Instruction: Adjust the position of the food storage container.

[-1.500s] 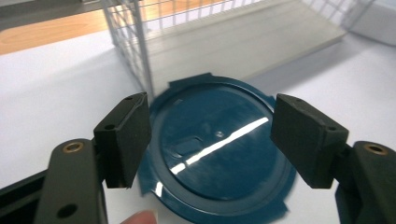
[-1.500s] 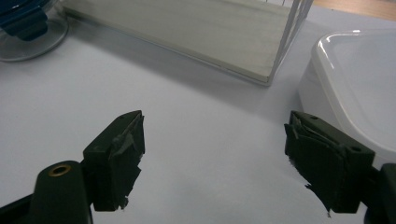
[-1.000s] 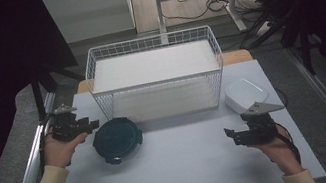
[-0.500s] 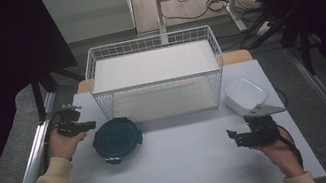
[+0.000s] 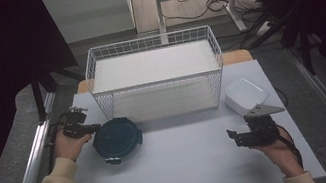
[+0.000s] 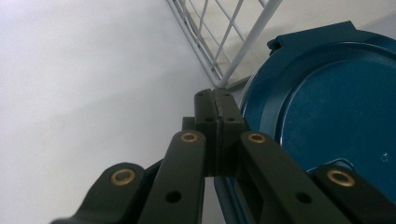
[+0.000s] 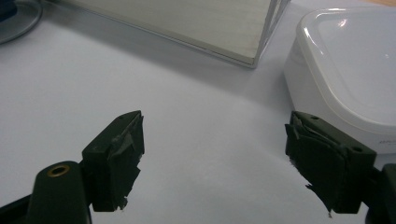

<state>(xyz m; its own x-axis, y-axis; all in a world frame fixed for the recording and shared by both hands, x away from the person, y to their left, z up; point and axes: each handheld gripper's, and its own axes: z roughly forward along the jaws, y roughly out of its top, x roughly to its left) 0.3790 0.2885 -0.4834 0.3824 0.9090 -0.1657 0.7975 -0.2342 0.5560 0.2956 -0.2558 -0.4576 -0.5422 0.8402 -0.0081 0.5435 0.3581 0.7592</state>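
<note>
Your left gripper (image 6: pixel 217 109) has just been closing, nothing between its jaws, beside the blue lid (image 5: pixel 117 138) at left; your right gripper (image 5: pixel 238 137) gapes empty, both containers unlifted.

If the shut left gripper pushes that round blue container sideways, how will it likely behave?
The blue container looks like rigid plastic, so it probably keeps its shape. It sits low and flat on the smooth table, so it likely slides rather than tips. The left gripper beside its rim might glance off the curve.

blue round lids (image 5: pixel 117 138): one
white square containers (image 5: pixel 246 95): one
white wire baskets (image 5: pixel 150 43): one
grippers: two
</note>
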